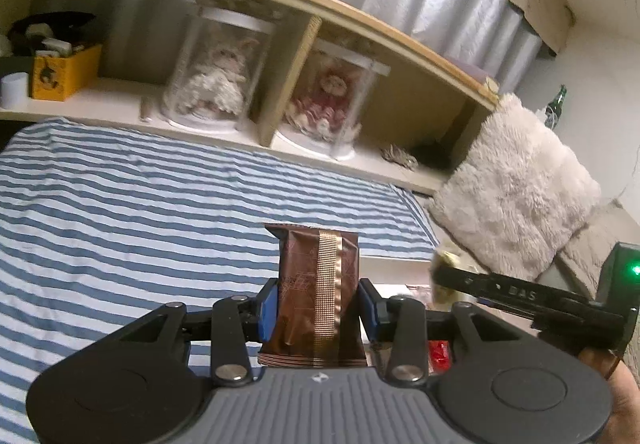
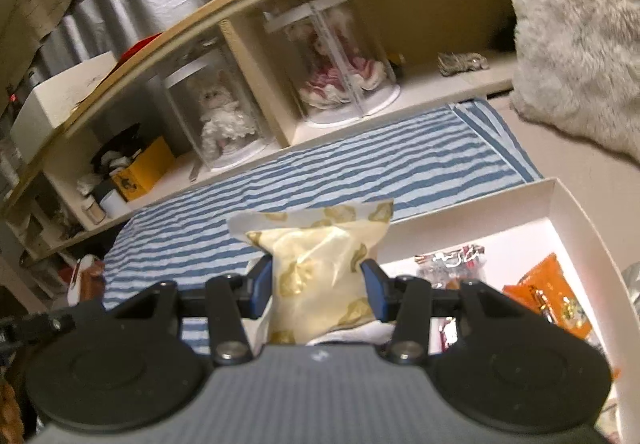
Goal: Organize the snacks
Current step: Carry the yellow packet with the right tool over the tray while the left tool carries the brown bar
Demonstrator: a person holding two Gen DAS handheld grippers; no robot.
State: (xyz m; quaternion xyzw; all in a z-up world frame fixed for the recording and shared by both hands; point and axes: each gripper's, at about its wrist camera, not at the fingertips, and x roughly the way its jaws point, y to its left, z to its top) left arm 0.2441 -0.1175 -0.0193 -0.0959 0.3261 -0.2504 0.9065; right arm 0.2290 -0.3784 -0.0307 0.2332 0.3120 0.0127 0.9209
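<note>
Left gripper (image 1: pixel 318 308) clamps brown snack packet (image 1: pixel 318 284) upright above striped sheet (image 1: pixel 120 203). Right gripper (image 2: pixel 318 286) pinches cream gold-printed packet (image 2: pixel 320 276); white box (image 2: pixel 560 203) just right of it.

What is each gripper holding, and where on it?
Left gripper: brown snack packet, pinched across its lower middle. Right gripper: cream snack packet, pinched across its middle.

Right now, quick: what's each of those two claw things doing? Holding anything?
Left gripper: closed on a brown snack packet.
Right gripper: closed on a cream packet with gold print.
</note>
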